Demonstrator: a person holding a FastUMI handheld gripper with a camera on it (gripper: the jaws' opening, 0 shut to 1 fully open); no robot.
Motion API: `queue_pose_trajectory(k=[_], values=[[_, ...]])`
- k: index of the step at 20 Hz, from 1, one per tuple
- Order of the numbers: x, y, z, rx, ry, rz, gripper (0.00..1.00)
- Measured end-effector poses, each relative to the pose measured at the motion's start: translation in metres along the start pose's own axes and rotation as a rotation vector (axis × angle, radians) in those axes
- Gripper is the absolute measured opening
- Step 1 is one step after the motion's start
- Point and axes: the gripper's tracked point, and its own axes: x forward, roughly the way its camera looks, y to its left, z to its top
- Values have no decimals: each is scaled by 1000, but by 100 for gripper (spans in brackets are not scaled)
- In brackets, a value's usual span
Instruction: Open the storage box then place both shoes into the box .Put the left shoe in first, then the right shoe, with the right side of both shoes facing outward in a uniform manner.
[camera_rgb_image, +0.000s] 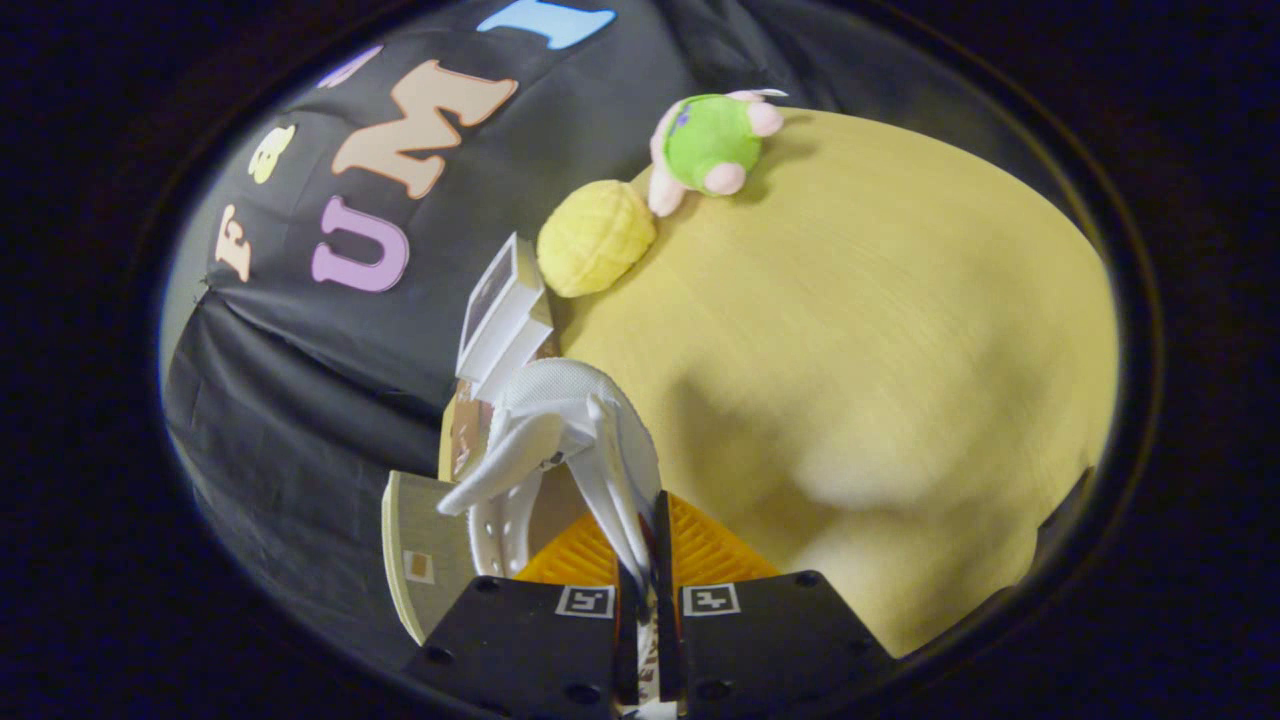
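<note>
Gripper (648, 560): fingers closed together, pinching the white shoe (570, 440) by a thin edge of its upper. Shoe hangs just ahead of the fingertips, tilted, its perforated strap to the left of the jaws. Beyond the shoe, a white storage box (503, 315) stands at the edge of the wooden table (880, 350). Further beyond: yellow knitted ball (595, 238), touching a green and pink plush toy (710, 140). A pale wooden board (415, 560) lies left of the fingers.
</note>
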Motion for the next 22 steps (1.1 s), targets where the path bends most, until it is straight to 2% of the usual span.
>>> queue_pose_trajectory(k=[9,13,18,22], values=[[-27,162,-58,-152,61,175,11],[-21,228,-87,-162,116,248,11],[13,280,-115,-187,132,237,10],[39,301,-146,-222,145,216,10]])
